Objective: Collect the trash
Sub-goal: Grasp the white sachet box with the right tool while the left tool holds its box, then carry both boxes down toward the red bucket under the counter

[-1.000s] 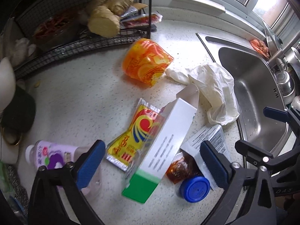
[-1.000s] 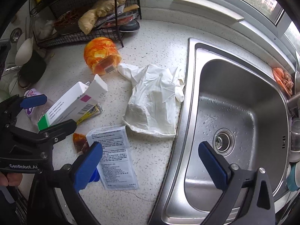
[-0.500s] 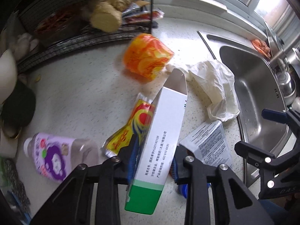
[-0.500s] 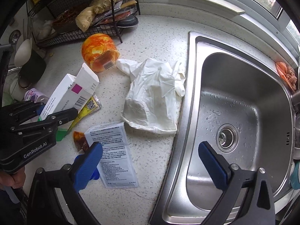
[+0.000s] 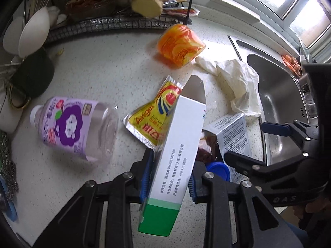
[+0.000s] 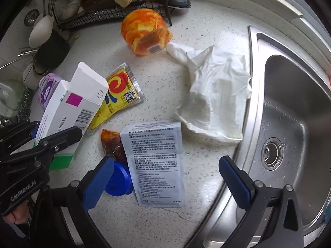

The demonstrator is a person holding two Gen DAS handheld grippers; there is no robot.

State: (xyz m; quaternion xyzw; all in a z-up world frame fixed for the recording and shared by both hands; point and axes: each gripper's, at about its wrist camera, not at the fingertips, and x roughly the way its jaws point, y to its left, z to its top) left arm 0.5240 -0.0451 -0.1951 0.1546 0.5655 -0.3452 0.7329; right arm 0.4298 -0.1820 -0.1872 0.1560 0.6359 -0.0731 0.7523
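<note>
Blue-padded, the left hand-held gripper (image 5: 168, 177) clamped the open white-and-green medicine box (image 5: 175, 144), presumably for disposal; the right hand-held gripper (image 6: 165, 177) hung spread above the printed sachet (image 6: 157, 161).

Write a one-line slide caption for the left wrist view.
Left gripper clamps a white-and-green capsule box above countertop litter; right gripper waits open beside the sink.
</note>
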